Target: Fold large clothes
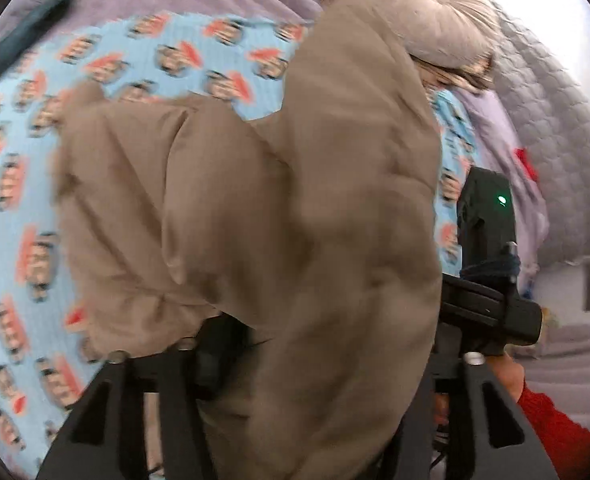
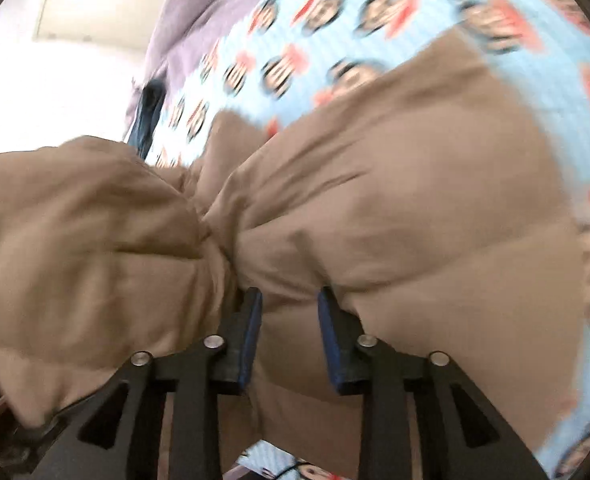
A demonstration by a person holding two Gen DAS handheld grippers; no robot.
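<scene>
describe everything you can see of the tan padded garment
The tan padded garment is a large, puffy piece of matte, stitched, quilted-looking fabric, plain in colour. It lies bunched and creased, not flat, on the blue monkey-print sheet, with a pinched gather near its middle. In the right wrist view a fold of it sits between the blue pads of the right claw. In the left wrist view it drapes over the left claw, hiding its fingertips. Blur hides finer detail.

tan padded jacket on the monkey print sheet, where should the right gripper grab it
Take the puffy tan padded jacket at the pinched waist where its folds gather, just ahead of the right gripper. Come from the near edge, pointing down: there the bulk narrows enough to fit between the blue pads.
</scene>
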